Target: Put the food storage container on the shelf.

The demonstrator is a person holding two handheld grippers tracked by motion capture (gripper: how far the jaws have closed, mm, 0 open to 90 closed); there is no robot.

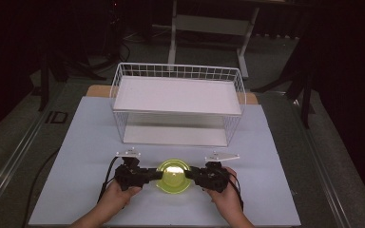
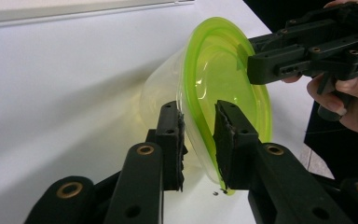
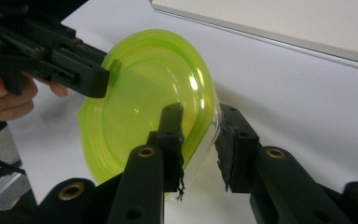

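- My left gripper (image 2: 198, 135) has its jaws straddling the near rim of the green-lidded container (image 2: 214, 88). One jaw is outside the clear wall and one over the lid, pinching that edge or very near it. I cannot tell how firm the contact is.
- My right gripper (image 3: 200, 140) does the same on the opposite rim. One jaw lies over the green lid and the other stands a little off the clear wall, so these jaws look spread rather than clamped.
- The container (image 1: 173, 175) sits between my two grippers, just in front of the wire basket (image 1: 178, 102) on the counter (image 1: 85, 142), near the counter's front edge.
- I judge the risk to be the thin, flexible rim. If I squeeze unevenly, the lid may pop off or the wall may buckle. If one side grips before the other, the container may tip or slide out.
- Lifting with only the lid caught could separate lid from tub.
- The gripper views show which side of the rim each jaw lies on, which the high view is too far off to show.
- The high view shows the basket's shelf and how the container stands to the basket; the gripper views catch no more of that than a pale edge.
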